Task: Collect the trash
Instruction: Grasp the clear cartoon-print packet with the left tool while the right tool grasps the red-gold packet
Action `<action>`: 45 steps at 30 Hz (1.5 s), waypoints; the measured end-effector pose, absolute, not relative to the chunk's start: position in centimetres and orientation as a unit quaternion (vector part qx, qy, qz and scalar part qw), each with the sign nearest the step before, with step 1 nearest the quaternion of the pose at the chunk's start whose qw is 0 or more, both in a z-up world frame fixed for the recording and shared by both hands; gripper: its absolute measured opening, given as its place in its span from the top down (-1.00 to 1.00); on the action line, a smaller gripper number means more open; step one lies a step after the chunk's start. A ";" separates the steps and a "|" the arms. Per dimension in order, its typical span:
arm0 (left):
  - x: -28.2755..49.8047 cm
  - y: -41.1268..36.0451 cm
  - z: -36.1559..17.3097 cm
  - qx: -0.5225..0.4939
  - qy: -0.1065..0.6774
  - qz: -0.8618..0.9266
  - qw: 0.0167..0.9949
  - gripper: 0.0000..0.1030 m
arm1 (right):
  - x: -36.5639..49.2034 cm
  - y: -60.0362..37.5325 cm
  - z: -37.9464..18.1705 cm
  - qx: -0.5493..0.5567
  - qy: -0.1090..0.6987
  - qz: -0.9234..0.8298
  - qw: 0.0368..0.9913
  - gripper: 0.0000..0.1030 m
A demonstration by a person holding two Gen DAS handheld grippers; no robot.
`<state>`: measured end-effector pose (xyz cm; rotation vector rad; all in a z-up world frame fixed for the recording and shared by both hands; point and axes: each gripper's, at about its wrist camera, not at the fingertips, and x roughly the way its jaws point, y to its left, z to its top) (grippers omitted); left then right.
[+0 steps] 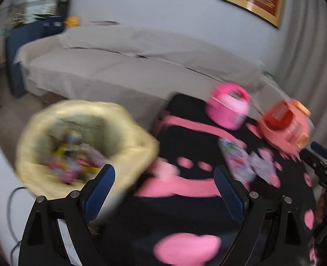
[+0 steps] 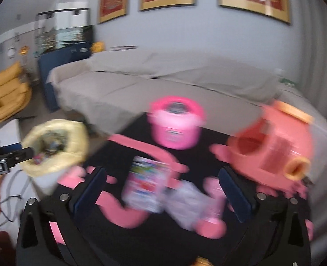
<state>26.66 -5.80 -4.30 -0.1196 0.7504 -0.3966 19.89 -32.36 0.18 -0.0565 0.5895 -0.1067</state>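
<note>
Trash bin point(image 1: 85, 146), lined in yellow and holding wrappers, sat just beyond the left gripper's point(image 1: 164, 185) left finger. A colourful wrapper point(image 2: 145, 184) lay on the black-and-pink table point(image 2: 199, 141) between the right gripper's point(image 2: 163, 189) fingers. Both grippers gaped wide, holding nothing.

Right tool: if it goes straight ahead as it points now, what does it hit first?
Most likely the colourful wrapper lying on the black-and-pink table, centred between the open right tool. Blur leaves depth unclear.
</note>
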 end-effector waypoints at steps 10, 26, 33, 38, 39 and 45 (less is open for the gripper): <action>27.6 -18.0 -6.7 -0.033 0.395 -0.290 0.871 -0.76 | 13.2 -41.8 -3.0 -0.033 0.313 -0.181 0.932 -0.97; 33.2 -27.4 -11.2 0.064 0.427 -0.199 0.880 -0.53 | 10.5 -42.4 -5.5 0.010 0.311 -0.168 0.936 -0.97; 32.8 -25.4 -11.0 0.033 0.434 -0.216 0.874 0.23 | 10.3 -41.1 -5.8 0.014 0.312 -0.096 0.945 -0.97; 29.3 -21.8 -9.8 0.028 0.427 -0.220 0.877 0.25 | 10.1 -39.7 -6.7 0.031 0.343 -0.059 0.937 -0.97; 28.5 -21.2 -9.6 0.032 0.425 -0.221 0.877 0.25 | 10.0 -39.5 -6.9 0.036 0.350 -0.058 0.934 -0.97; 23.9 -16.9 -9.0 0.023 0.421 -0.225 0.878 0.25 | 9.7 -38.5 -8.8 0.117 0.408 -0.037 0.905 -0.97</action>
